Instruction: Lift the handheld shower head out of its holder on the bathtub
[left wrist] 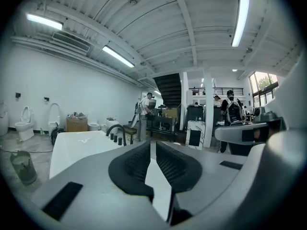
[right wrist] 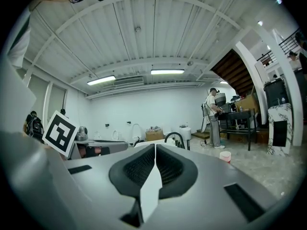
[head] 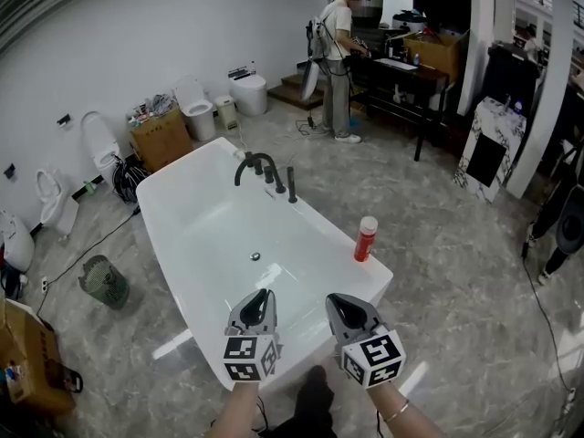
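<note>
Nearest the camera, the left hand-held gripper (head: 261,296) and the right hand-held gripper (head: 340,302) are held side by side over the near end of the white bathtub (head: 208,235). Each has its jaws pressed together with nothing between them, as its own gripper view shows, and both point roughly level along the tub. Farther on, a red bottle (head: 366,238) stands on the tub's right rim, ahead of the right hand-held gripper. Beyond it, on that same rim towards the far end, sits a row of black fittings: an arched faucet spout (head: 253,162), small knobs, and the handheld shower head (head: 291,186), a slim wand upright in its holder at the near end of the row. Its long axis is vertical, so the lift will probably be straight up. The wand is well apart from both hand-held grippers and ahead of the gap between them, with neither clearly nearer, though the right one is on the rim's side. In the background are toilets (head: 196,108) by the wall and a person (head: 338,57) at a dark bench (head: 401,69).
</note>
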A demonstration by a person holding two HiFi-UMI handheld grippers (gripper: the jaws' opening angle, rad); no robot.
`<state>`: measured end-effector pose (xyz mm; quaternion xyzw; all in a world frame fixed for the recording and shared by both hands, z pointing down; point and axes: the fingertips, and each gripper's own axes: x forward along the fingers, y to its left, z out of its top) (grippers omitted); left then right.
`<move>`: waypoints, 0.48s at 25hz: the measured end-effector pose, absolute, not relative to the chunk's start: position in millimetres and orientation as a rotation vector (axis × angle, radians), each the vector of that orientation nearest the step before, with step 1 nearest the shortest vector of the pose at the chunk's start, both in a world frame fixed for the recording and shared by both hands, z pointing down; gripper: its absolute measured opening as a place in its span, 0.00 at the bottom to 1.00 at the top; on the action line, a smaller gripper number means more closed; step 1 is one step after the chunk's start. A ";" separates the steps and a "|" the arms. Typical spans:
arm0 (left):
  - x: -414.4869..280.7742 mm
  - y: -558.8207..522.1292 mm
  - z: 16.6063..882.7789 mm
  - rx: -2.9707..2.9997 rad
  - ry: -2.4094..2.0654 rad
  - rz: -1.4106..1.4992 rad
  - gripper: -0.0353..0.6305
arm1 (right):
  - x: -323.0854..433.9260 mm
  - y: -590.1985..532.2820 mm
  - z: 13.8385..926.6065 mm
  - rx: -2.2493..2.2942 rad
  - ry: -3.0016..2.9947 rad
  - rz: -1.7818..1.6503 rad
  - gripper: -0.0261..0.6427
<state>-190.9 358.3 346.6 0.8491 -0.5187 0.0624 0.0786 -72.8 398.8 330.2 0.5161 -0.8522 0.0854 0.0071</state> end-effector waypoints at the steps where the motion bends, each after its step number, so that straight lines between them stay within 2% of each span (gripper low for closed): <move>1: -189.8 346.5 350.7 2.538 -1.549 0.187 0.11 | -72.4 387.7 333.5 1.610 -2.662 0.270 0.06; 3: -188.8 321.0 359.5 2.532 -1.545 0.195 0.18 | -72.6 363.2 340.1 1.602 -2.658 0.278 0.06; 5: -188.5 291.8 367.6 2.530 -1.544 0.206 0.21 | -74.2 333.8 346.0 1.592 -2.657 0.289 0.06; 12: -188.1 161.5 386.0 2.493 -1.548 0.206 0.25 | -78.1 209.8 361.2 1.548 -2.650 0.333 0.06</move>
